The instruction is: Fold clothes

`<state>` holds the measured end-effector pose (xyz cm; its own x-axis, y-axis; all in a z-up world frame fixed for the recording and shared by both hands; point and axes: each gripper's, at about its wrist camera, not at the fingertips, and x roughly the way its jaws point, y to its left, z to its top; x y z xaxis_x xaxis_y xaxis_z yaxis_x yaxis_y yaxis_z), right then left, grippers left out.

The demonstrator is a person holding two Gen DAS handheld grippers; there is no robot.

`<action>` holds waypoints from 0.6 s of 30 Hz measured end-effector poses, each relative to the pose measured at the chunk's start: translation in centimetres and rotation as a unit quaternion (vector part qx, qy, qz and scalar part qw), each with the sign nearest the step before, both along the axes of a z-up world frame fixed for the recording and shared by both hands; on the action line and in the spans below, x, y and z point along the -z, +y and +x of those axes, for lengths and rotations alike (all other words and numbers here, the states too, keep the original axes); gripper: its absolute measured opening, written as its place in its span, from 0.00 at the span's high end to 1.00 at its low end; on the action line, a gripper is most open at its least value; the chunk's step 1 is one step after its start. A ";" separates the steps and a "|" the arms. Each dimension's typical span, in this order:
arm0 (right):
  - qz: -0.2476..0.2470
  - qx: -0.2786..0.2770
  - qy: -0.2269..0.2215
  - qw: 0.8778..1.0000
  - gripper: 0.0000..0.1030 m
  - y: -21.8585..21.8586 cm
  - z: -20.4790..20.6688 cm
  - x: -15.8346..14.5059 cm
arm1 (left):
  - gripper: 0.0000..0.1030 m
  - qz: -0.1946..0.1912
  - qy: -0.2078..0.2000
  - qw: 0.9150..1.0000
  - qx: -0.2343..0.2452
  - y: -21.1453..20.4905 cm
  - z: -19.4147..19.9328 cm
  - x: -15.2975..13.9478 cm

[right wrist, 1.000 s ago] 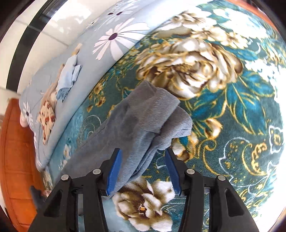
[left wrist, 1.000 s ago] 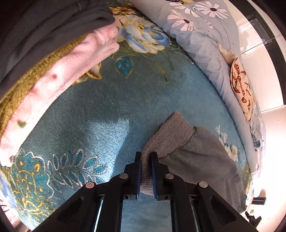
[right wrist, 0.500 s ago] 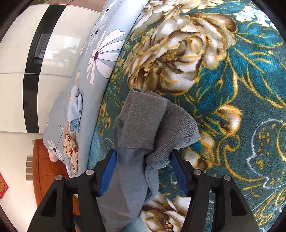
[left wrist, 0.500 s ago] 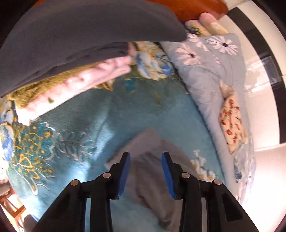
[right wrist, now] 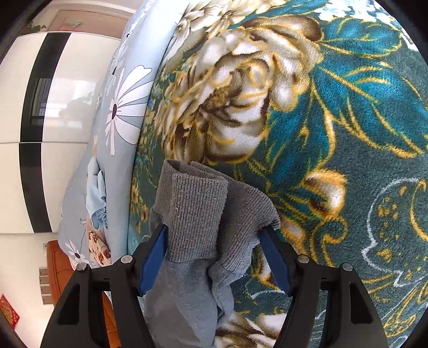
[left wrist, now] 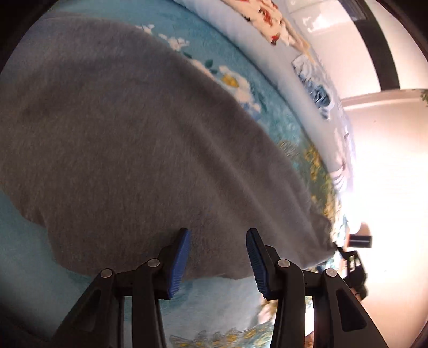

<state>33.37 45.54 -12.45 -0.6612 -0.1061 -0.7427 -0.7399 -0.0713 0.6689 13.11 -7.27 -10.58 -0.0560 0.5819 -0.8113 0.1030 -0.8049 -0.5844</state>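
A grey garment [left wrist: 133, 139] lies spread on the teal floral blanket [left wrist: 235, 302] and fills most of the left wrist view. My left gripper [left wrist: 218, 235] is open and empty, its blue pads just above the garment's near edge. In the right wrist view the garment's ribbed cuffs [right wrist: 198, 214] lie bunched on the blanket [right wrist: 347, 133]. My right gripper [right wrist: 214, 235] is open, with its fingers on either side of the cuffs, not closed on them.
A light blue quilt with white flowers [right wrist: 120, 112] runs along the bed's far side, with small printed cloths on it [left wrist: 270, 16]. White wardrobe doors with black stripes [right wrist: 34, 107] stand behind. An orange wooden headboard [right wrist: 58, 265] is at lower left.
My left gripper let go of the grey cuff, opened, and swung over the garment's body. My right gripper stayed open and moved closer, so the cuffs now sit between its fingers.
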 end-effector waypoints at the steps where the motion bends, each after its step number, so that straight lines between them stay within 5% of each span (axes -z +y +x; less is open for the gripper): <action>1: -0.001 0.006 0.007 1.000 0.52 0.1 0.0 -0.3 | 0.54 -0.006 -0.008 1.000 0.004 0.1 0.1 0.4; 2: 0.003 0.011 0.009 1.000 0.65 0.1 0.0 -0.8 | 0.54 -0.001 -0.015 1.000 0.002 0.0 0.1 0.6; 5: 0.050 -0.009 0.012 0.999 0.81 -0.8 -1.4 -3.8 | 0.54 0.020 -0.014 1.000 -0.017 -0.9 0.1 0.1; 7: 0.123 -0.077 0.012 0.989 0.83 -2.7 -3.7 -7.4 | 0.54 0.029 -0.001 0.999 -0.035 -1.8 0.1 -0.6; 10: 0.218 -0.203 0.056 0.953 0.84 -8.4 -7.9 -12.7 | 0.54 0.033 0.036 0.996 -0.076 -3.9 0.5 -2.3; 13: 0.263 -0.319 0.128 0.902 0.84 -15.9 -11.6 -16.3 | 0.54 0.015 0.100 0.985 -0.137 -6.9 1.2 -5.1; 16: 0.255 -0.401 0.163 0.865 0.84 -23.6 -14.8 -16.0 | 0.51 0.010 0.129 0.971 -0.203 -10.2 2.1 -6.6; 18: 0.250 -0.442 0.144 0.849 0.84 -28.4 -16.8 -14.1 | 0.50 0.010 0.124 0.964 -0.235 -11.9 2.5 -6.7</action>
